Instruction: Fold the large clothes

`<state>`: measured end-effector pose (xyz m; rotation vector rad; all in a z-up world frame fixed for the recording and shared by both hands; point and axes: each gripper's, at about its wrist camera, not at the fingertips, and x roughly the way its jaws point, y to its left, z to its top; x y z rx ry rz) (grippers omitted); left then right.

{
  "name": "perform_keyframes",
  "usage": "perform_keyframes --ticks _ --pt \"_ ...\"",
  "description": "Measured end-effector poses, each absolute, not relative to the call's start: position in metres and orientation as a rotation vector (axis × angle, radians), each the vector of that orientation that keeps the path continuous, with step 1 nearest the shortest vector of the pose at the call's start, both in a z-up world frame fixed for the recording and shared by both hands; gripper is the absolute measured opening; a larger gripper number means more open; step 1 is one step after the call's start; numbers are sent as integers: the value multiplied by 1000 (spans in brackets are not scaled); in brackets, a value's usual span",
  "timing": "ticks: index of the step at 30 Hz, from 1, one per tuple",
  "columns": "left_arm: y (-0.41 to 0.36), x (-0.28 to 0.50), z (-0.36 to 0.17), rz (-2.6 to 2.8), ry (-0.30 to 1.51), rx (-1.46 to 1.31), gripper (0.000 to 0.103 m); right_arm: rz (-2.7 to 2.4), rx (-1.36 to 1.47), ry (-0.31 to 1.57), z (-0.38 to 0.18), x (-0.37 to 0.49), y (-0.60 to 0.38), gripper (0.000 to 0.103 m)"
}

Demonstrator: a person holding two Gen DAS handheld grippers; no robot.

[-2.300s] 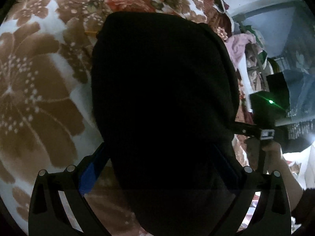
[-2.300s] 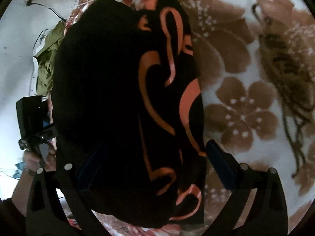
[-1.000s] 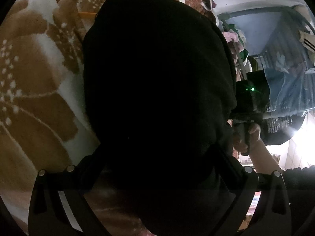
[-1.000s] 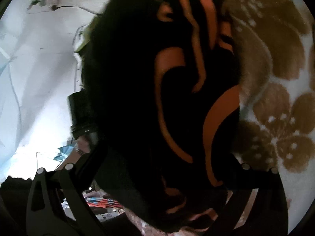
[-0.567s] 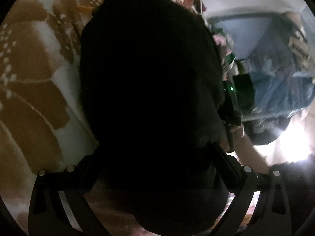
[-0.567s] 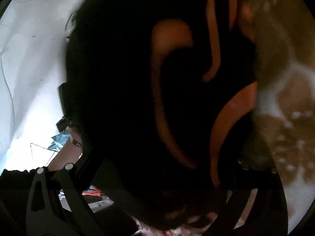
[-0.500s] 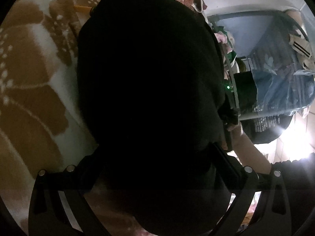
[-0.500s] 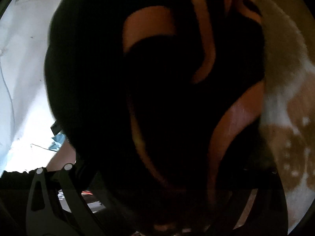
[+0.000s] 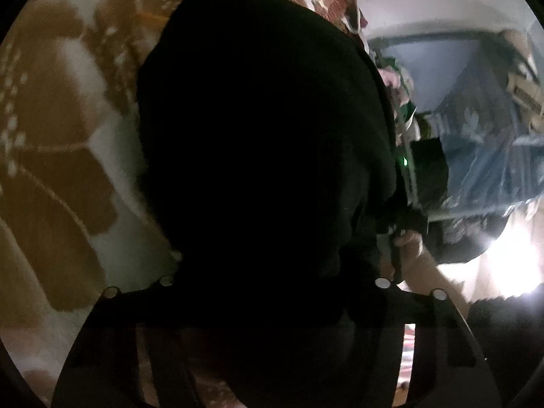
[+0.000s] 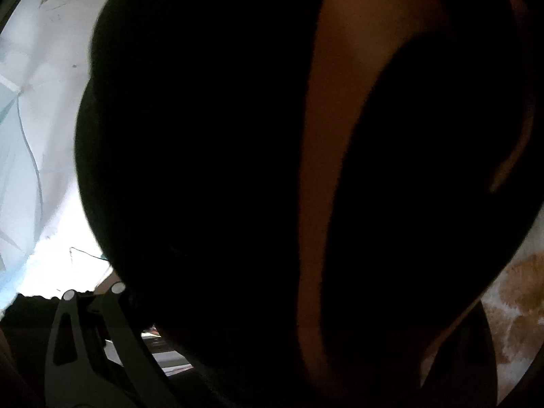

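Observation:
A black garment [image 9: 265,156] fills the middle of the left wrist view and hangs from my left gripper [image 9: 272,272], whose fingertips it hides. In the right wrist view the same black garment with orange curved print [image 10: 333,170] covers nearly the whole frame, very close to the lens, held by my right gripper [image 10: 278,306]. The fingertips of both grippers are buried in cloth. The other hand-held gripper [image 9: 408,217] shows at the right of the left wrist view, beside the garment's edge.
A brown and white floral blanket [image 9: 61,176] lies under the garment and also shows at the lower right of the right wrist view [image 10: 516,289]. Shelving with piled clothes [image 9: 482,108] stands at the right. A white wall [image 10: 37,102] is at the left.
The garment has come much closer to the right wrist camera and now blocks almost its whole view. In the left wrist view the right hand has drawn nearer to the garment's edge.

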<state>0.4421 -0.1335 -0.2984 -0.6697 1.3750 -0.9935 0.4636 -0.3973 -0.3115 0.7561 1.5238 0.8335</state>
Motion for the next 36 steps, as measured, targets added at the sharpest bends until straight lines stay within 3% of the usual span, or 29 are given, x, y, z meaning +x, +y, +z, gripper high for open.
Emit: perform_keyframes --ticks 5,10,12,14,27,36 --pt "-135 434 -286 -990 1347 -690 53 794 879 1494 -315 458 -408 98" --pt "-128 432 -288 -985 1313 -681 49 773 837 1505 -313 458 -408 80" --pt "-129 430 -279 -980 1293 -638 47 784 839 1483 -308 456 -412 67" --pt "-129 424 -265 -997 1257 -594 46 818 820 1449 -296 453 -412 64" --pt "-129 415 -188 -1059 1160 -483 44 904 793 1337 -240 441 -399 62" --pt "-198 393 -103 -1194 1108 -381 45 826 797 1173 -162 391 -431 62"
